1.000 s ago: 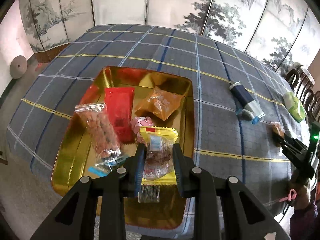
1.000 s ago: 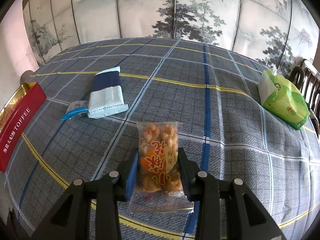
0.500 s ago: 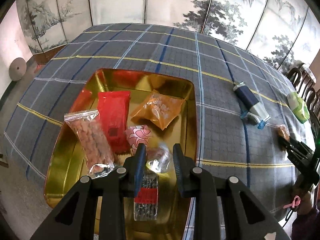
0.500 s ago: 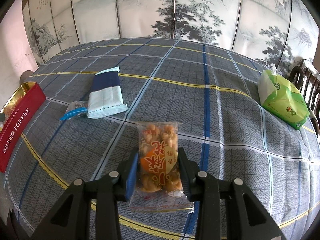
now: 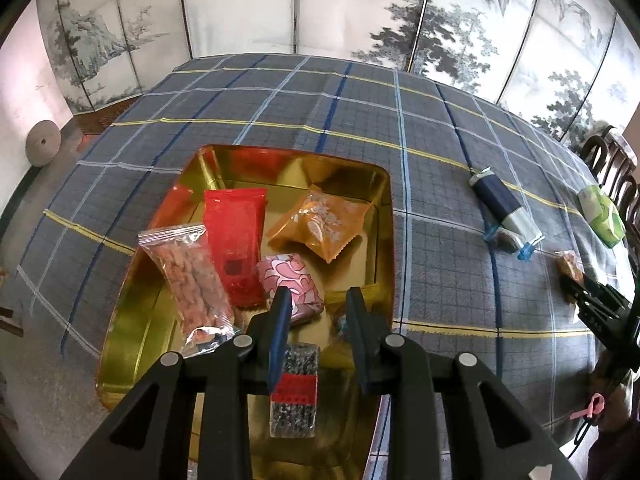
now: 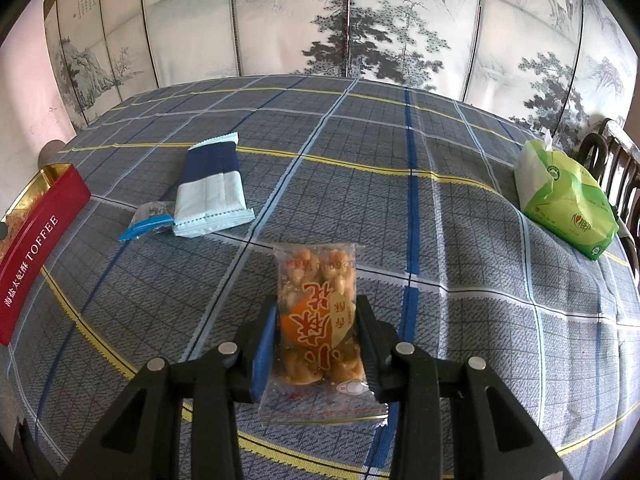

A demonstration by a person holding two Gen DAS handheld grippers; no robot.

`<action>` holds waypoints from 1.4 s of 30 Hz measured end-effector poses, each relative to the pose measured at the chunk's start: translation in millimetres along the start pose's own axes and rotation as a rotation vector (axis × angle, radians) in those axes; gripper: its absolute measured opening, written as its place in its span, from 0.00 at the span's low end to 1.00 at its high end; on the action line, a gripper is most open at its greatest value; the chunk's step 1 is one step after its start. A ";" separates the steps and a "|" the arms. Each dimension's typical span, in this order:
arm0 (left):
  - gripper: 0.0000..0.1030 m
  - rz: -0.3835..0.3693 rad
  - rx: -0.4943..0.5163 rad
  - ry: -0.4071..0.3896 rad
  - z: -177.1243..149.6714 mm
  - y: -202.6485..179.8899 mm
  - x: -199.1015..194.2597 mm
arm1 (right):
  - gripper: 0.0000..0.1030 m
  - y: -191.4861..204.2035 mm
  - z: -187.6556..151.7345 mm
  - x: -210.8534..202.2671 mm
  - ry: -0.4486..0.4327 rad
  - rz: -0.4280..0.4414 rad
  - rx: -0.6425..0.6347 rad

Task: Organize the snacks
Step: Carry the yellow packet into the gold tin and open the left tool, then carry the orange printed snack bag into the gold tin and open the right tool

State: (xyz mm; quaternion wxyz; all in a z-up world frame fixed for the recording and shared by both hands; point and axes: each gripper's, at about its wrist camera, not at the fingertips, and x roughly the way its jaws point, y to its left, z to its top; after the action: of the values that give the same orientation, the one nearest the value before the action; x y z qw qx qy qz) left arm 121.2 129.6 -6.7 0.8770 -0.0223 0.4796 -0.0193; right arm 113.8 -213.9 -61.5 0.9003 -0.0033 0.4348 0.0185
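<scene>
Meanwhile, a peanut packet is clamped by the right gripper, while nothing is held between the left gripper's near-closed jaws above the gold tin at twelve o'clock.

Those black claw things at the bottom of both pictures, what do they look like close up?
Each is a matt black plastic frame with triangular cut-outs and round silver rivets. The left gripper and right gripper each end in two flat fingers; one finger carries a blue pad. A pink cord dangles beside a dark sleeve.
</scene>
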 end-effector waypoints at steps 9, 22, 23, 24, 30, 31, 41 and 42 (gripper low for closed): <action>0.31 0.045 0.002 -0.036 -7.2 -1.8 -14.8 | 0.36 -1.1 -0.5 -0.5 0.000 -0.004 0.001; 0.44 0.169 0.001 -0.098 -24.9 7.1 -41.3 | 0.36 -5.8 -2.7 -3.7 0.002 -0.016 -0.008; 0.45 0.171 -0.001 -0.097 -26.7 9.0 -43.1 | 0.36 -6.2 -3.1 -4.5 0.004 -0.017 -0.008; 0.45 0.171 -0.003 -0.097 -28.4 10.0 -44.6 | 0.36 -4.7 -3.5 -5.0 0.005 -0.017 -0.007; 0.63 0.206 -0.012 -0.124 -37.5 15.5 -55.5 | 0.36 0.5 -11.7 -12.7 0.020 -0.011 -0.001; 0.65 0.212 -0.013 -0.127 -38.7 16.0 -56.8 | 0.36 0.9 -13.6 -14.2 0.022 -0.008 -0.001; 0.67 0.233 -0.013 -0.119 -50.4 20.9 -61.7 | 0.36 13.3 -26.5 -31.2 0.047 0.038 0.032; 0.67 0.233 -0.014 -0.118 -51.7 22.1 -62.1 | 0.36 15.4 -26.9 -31.7 0.048 0.041 0.032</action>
State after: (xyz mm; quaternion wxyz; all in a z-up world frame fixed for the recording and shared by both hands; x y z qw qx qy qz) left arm 44.4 154.0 16.3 0.8997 0.0265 0.4268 0.0875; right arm 72.5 -200.1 -53.3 0.8890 0.0197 0.4566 0.0297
